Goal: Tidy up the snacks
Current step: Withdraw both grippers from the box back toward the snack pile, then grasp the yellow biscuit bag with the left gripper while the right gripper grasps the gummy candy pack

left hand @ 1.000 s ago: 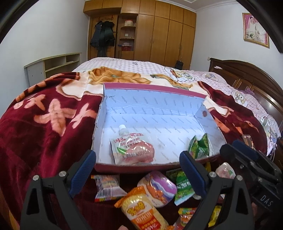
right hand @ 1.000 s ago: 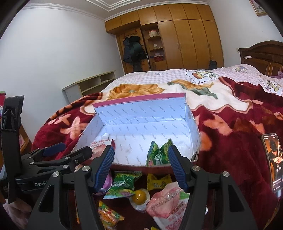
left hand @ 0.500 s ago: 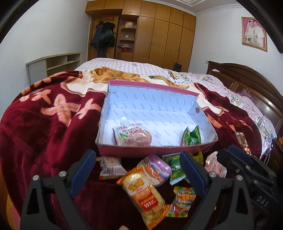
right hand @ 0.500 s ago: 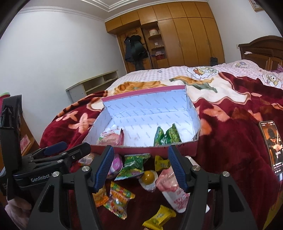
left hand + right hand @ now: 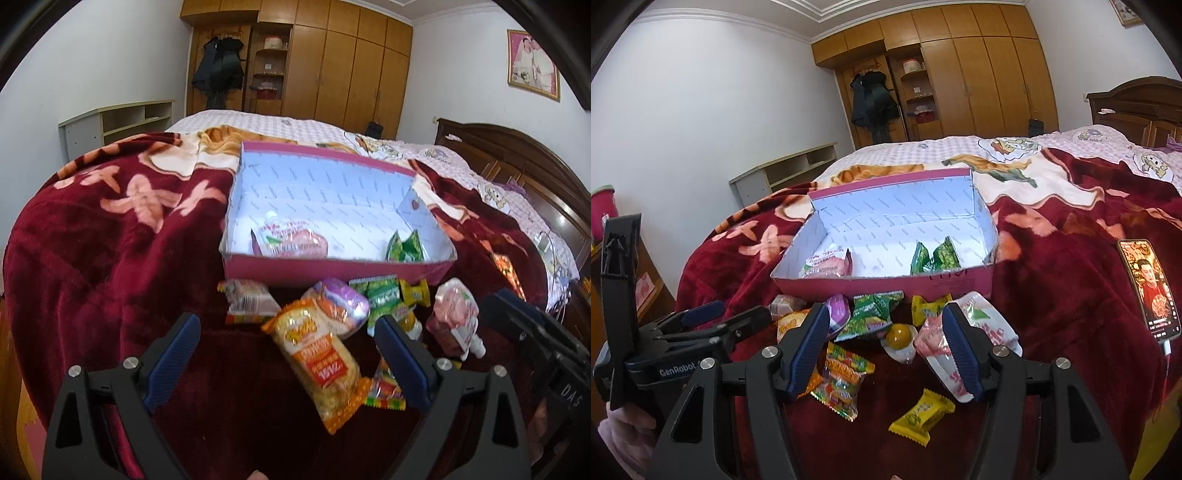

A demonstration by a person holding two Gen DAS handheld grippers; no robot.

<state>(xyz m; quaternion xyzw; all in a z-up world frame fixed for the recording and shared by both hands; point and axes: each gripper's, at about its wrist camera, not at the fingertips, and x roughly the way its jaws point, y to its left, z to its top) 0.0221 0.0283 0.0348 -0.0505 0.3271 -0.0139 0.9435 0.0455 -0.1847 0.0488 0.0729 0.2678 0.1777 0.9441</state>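
While heaped loose on the red blanket (image 5: 110, 258) before the pink box (image 5: 886, 284), snacks (image 5: 871, 317) lay ungripped; left gripper (image 5: 288, 347) spread wide, empty; right gripper (image 5: 886, 347) likewise agape, holding nothing.

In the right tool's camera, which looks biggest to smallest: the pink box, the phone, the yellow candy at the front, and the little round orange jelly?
1. Pink box
2. Phone
3. Yellow candy
4. Round orange jelly

The candy lies nearer the camera than the jelly, so that last pair is unsure.
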